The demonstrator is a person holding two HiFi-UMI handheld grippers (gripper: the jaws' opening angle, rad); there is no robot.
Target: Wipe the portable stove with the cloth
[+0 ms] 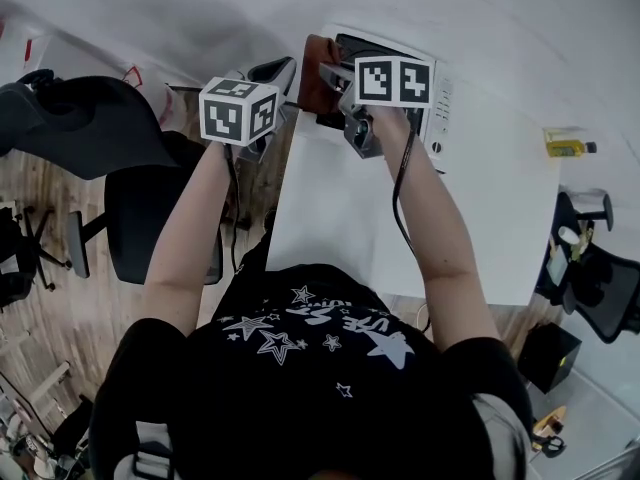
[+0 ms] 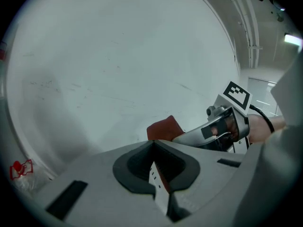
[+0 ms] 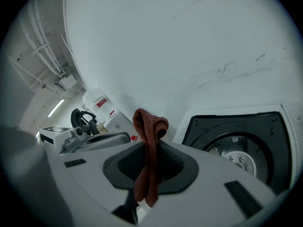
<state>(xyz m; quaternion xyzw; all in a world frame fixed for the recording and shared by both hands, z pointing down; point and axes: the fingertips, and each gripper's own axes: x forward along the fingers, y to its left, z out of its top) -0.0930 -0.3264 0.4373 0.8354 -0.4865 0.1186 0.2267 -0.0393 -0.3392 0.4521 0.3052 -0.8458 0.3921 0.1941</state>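
Observation:
The portable stove (image 1: 437, 108), white with a black top, stands at the far end of the white table (image 1: 330, 218). In the right gripper view the stove's black top (image 3: 213, 126) and round burner (image 3: 239, 157) lie low on the right. A folded rust-red cloth (image 3: 149, 136) sticks up between the jaws of my right gripper (image 3: 149, 145), which is shut on it. From the head the cloth (image 1: 312, 78) hangs over the stove's left edge, in front of the right gripper (image 1: 332, 74). My left gripper (image 1: 280, 73) hovers just left of it, off the table's side. Its jaws (image 2: 152, 143) are shut and hold nothing.
Black office chairs (image 1: 90, 128) stand on the wooden floor at the left. A yellow bottle (image 1: 567, 148) lies on the table's far right corner, and another chair (image 1: 600, 278) is beyond the right edge. A white wall rises close behind the stove.

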